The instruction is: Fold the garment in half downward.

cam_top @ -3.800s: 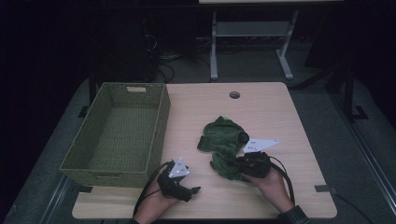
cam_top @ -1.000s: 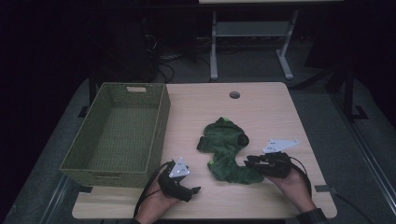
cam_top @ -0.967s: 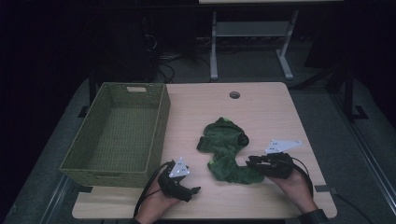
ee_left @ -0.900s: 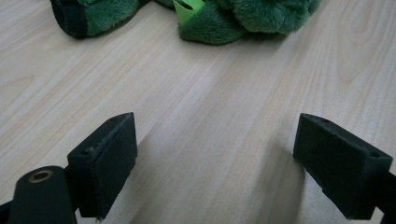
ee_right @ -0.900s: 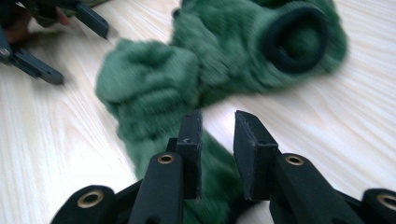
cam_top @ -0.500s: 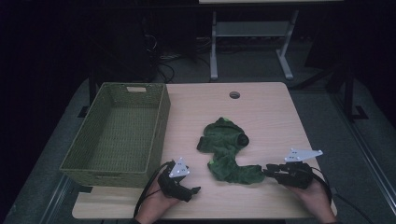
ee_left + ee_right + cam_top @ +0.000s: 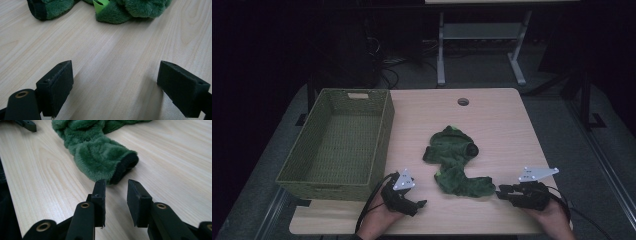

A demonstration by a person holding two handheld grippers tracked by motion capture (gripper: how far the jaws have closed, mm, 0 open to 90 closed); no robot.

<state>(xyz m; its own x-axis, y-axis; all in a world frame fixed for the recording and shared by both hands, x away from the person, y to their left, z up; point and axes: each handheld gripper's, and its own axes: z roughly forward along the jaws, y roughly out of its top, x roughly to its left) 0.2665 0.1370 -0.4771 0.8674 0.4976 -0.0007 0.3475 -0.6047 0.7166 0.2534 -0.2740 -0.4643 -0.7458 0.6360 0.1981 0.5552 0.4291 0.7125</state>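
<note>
Your right claw (image 7: pixel 116 195), jaws just parting, grips nothing; green plush garment (image 7: pixel 454 162) lies on counter (image 7: pixel 497 120), basket (image 7: pixel 337 142) unfilled.

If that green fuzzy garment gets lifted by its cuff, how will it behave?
Probably floppy: the green fuzzy garment lies crumpled and folded on the table, so most would dangle. It looks light, being thin plush. The pile should grip well, though the dark cuff may stretch.

No readable text, label, brand, number or sign appears on anything here.
</note>
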